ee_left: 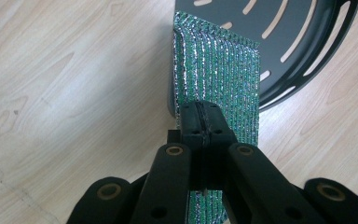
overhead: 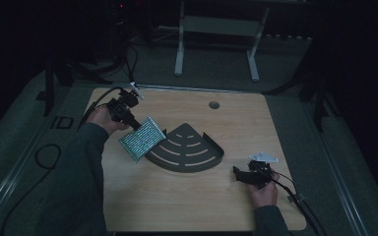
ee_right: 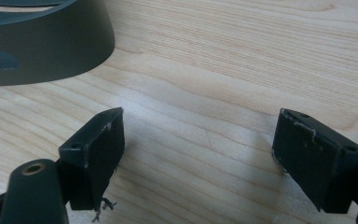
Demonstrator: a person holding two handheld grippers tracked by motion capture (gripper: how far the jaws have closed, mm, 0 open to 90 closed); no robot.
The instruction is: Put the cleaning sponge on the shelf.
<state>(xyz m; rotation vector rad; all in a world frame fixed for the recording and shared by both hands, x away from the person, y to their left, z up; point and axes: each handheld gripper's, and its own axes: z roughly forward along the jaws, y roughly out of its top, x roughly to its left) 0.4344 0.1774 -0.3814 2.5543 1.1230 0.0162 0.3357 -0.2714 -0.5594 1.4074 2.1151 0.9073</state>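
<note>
Scrubbing pad (overhead: 142, 139), green and sparkly, looks like the thing being moved. It looks light and soft, with a rough knitted skin that should not slip, so I think a pinch on one short edge is enough to carry it. It may bend or flop a bit, since it is only held at one end. It is not likely to break.

The left gripper (overhead: 128, 117) is squeezed tight on the pad's edge; in the left gripper view the gripper's tips (ee_left: 201, 122) meet on the pad (ee_left: 216, 65). The pad hangs tilted in the air, just left of the dark corner rack (overhead: 187, 148), and its far end reaches over the rack's rim (ee_left: 307, 65). The left hand (overhead: 103, 119) is lifted at the far left of the wooden table (overhead: 177, 196), with the arm coming in from the near left.

The right gripper (overhead: 242, 176) sits low at the near right, close to the table, well apart from the pad. Its jaws are spread wide and hold nothing. In the right gripper view they point at bare wood, with the rack's wall (ee_right: 46, 46) off to one side
</note>
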